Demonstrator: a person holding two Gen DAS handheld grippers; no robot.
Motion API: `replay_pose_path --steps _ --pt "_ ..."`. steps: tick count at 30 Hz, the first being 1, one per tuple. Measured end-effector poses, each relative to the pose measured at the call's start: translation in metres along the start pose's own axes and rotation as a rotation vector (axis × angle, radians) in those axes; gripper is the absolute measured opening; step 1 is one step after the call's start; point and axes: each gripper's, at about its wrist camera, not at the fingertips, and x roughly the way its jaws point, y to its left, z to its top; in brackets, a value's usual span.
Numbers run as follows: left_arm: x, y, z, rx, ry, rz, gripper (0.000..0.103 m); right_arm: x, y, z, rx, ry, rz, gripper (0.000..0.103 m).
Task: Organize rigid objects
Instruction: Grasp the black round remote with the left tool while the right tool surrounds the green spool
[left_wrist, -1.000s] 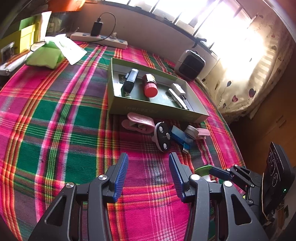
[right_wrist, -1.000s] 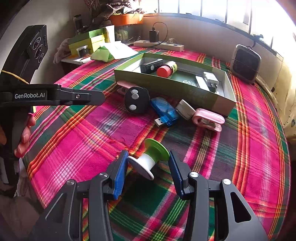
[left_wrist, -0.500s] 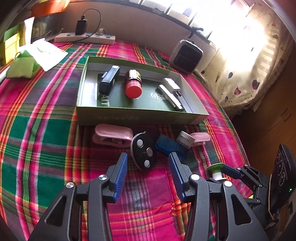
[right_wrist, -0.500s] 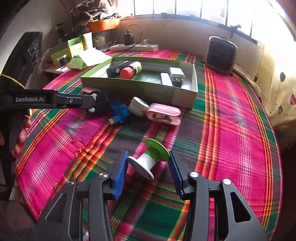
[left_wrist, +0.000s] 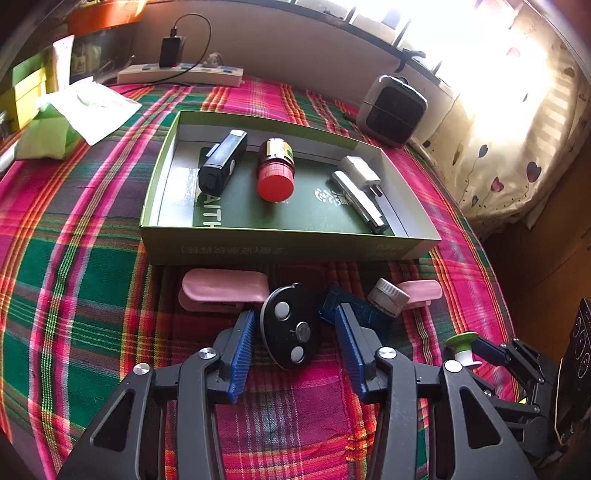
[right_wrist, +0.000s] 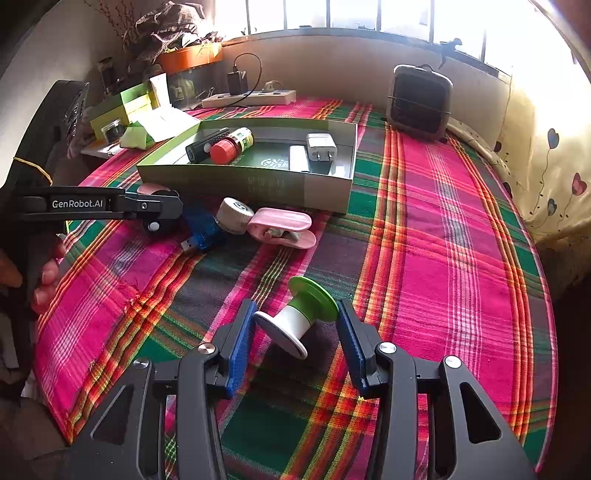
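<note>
A green cardboard box (left_wrist: 280, 249) (right_wrist: 258, 184) on the plaid cloth holds a black device (left_wrist: 221, 162), a red-capped bottle (left_wrist: 275, 173), a white charger (left_wrist: 360, 170) and a silver bar. In front of it lie a pink clip (left_wrist: 221, 291), a black three-button remote (left_wrist: 290, 330), a blue USB stick (left_wrist: 360, 314), a small white cap (left_wrist: 386, 295) and a second pink clip (right_wrist: 282, 227). My left gripper (left_wrist: 293, 334) is open with its jaws on either side of the remote. My right gripper (right_wrist: 295, 321) is shut on a green-and-white spool (right_wrist: 297, 317), which is tilted.
A grey speaker-like box (left_wrist: 393, 109) stands behind the box at the right. A power strip with a charger (left_wrist: 181, 72) lies along the back wall. Green boxes, paper and a green pouch (left_wrist: 44, 136) sit at the back left. The table edge and curtain (right_wrist: 546, 177) are at the right.
My left gripper has moved forward to the remote, which now lies between its open jaws. My right gripper still grips the spool and has shifted slightly right.
</note>
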Motion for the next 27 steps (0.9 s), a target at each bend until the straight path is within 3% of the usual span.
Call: replay_pose_path --steps 6,27 --pt "0.0008 0.0041 0.0008 0.000 -0.006 0.020 0.025 0.0014 -0.0013 0.0005 0.007 0.004 0.011 0.045" --pt "-0.0068 0.0007 -0.0026 0.024 -0.022 0.017 0.025 0.0010 -0.0038 0.0003 0.016 0.000 0.012 0.045"
